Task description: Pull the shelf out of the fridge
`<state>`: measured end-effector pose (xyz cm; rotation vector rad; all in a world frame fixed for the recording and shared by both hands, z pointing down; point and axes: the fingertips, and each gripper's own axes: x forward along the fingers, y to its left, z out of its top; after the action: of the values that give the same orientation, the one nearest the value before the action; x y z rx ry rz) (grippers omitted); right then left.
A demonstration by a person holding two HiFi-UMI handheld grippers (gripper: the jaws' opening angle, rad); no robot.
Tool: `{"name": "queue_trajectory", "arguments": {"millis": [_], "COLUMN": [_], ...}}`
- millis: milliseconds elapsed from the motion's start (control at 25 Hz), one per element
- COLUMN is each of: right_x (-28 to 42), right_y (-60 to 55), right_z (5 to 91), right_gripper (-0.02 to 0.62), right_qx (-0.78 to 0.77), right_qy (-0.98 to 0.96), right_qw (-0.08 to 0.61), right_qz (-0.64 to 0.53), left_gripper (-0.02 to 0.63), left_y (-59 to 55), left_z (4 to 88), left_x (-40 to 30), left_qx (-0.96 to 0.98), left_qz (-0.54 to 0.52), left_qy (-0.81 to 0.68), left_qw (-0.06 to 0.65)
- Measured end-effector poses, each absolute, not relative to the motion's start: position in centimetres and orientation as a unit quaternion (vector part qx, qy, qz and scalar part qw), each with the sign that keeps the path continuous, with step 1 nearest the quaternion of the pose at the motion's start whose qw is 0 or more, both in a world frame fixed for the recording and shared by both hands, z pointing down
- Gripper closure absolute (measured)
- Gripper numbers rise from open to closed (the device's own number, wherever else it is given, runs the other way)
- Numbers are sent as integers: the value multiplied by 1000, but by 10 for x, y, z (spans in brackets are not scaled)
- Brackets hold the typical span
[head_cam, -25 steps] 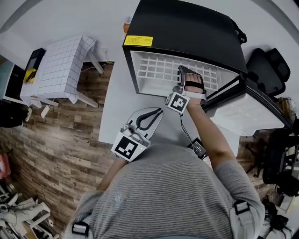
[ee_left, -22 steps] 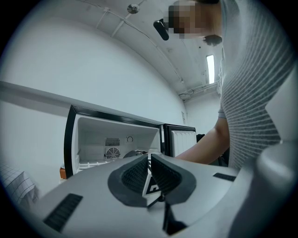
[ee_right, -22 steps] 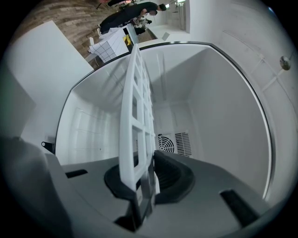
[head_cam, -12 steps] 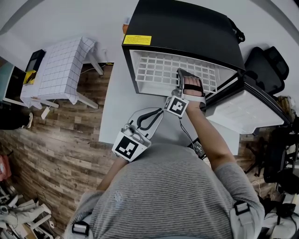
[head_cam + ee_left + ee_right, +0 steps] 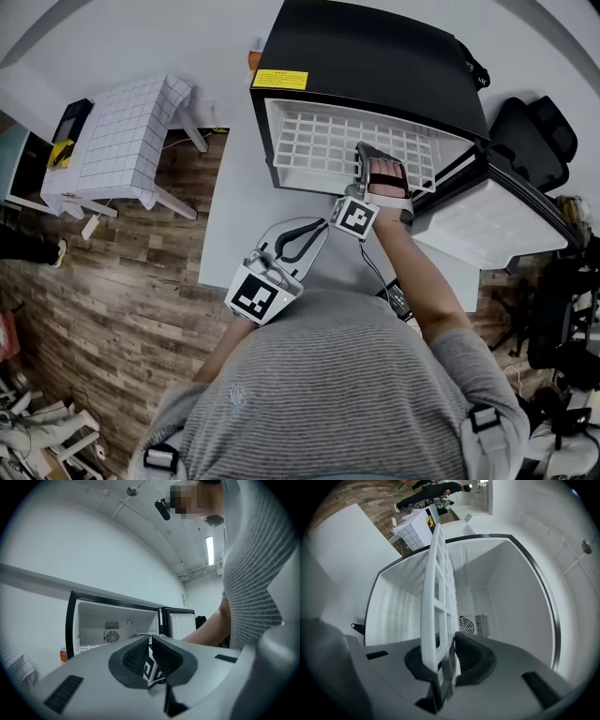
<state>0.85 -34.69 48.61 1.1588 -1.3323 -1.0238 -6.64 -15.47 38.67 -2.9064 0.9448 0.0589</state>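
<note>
Shelf [image 5: 430,620] pinched in right tool [image 5: 447,651], visible only in its view.

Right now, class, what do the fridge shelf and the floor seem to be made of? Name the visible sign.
Shelf: likely moulded white plastic, matte; thick flat grid bars.
Floor: wood or wood-look laminate, dull; brown grain and plank seams.

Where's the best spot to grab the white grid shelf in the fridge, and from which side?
Its front edge, from the open front of the fridge: the shelf is a thin flat grid, so jaws fit across it, as the right gripper shows.
</note>
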Motion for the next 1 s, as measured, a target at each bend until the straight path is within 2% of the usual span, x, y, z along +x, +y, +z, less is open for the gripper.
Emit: {"name": "queue_trajectory", "arguments": {"millis": [1000], "right_x": [6], "right_y": [-336], "right_z": [484], "right_gripper": [555], "right_qx": [481], "right_qy": [-558], "right_qw": [529], "right_qz": [-421], "left_gripper": [594], "left_y": [-151], "left_z": [383], "left_x": [-72], "left_qx": [-949], "left_qz": [22], "left_qy": [310], "left_qw": [48]}}
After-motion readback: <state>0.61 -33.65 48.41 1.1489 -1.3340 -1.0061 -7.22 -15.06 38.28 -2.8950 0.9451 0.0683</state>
